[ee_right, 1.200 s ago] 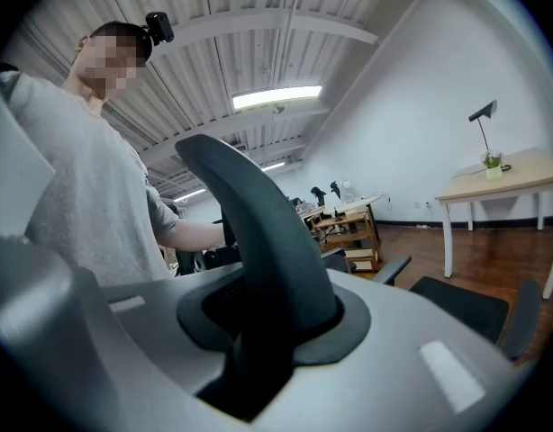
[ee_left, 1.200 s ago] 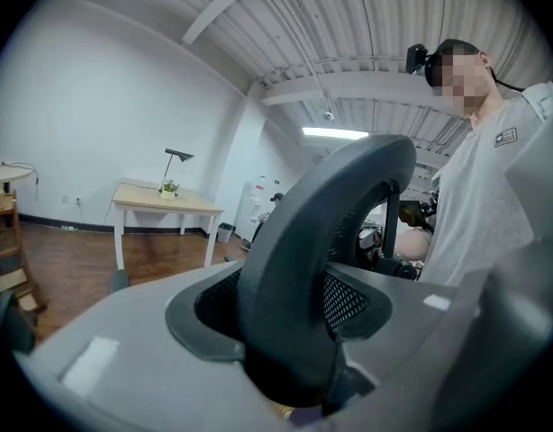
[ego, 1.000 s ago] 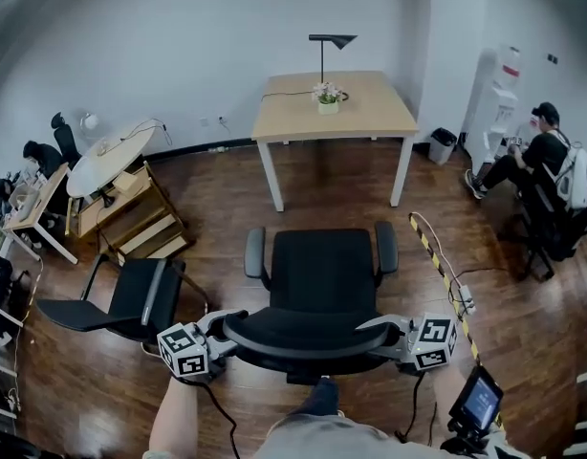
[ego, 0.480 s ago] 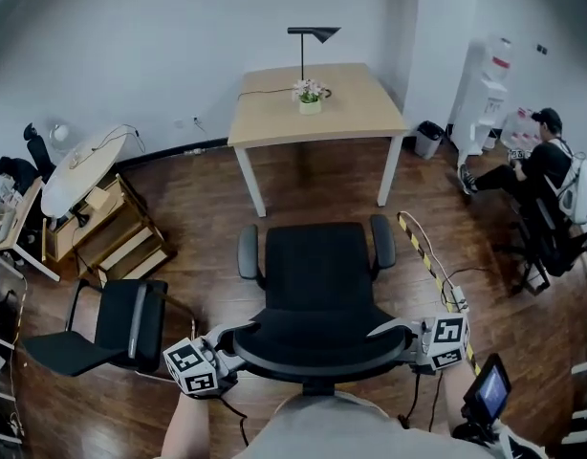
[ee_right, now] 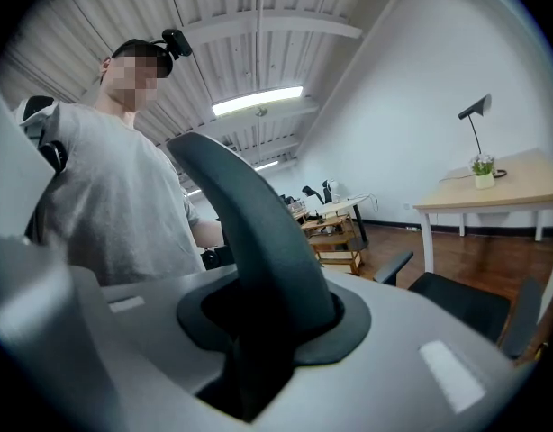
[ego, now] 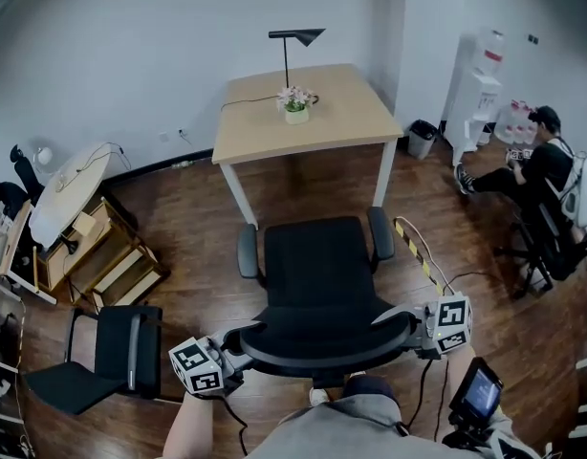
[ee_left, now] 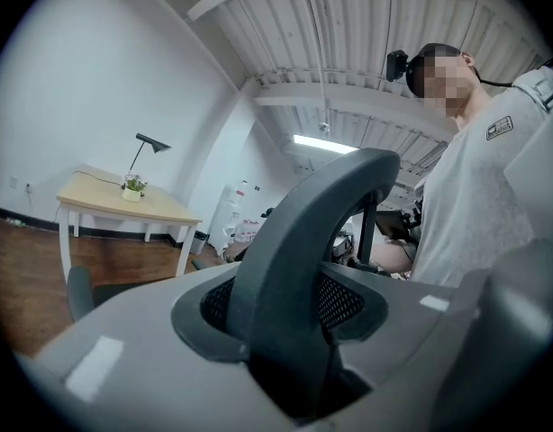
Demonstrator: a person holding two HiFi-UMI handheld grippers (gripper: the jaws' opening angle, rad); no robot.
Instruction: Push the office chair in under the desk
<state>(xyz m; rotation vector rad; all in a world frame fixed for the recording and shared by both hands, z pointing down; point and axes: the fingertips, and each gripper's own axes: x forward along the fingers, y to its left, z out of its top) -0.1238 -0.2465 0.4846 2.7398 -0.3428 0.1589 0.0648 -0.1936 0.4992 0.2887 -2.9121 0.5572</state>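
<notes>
Pressure must stay equal: left tool (ego: 234, 352), jaws just closing, and right tool (ego: 415, 330) both clamp backrest (ego: 322, 354), so chair (ego: 317, 266) rolls straight under surface (ego: 346, 113).

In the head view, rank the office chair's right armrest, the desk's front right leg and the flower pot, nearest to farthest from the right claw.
1. The office chair's right armrest, just ahead of the right claw.
2. The desk's front right leg, farther ahead.
3. The flower pot, up on the desktop.
</notes>
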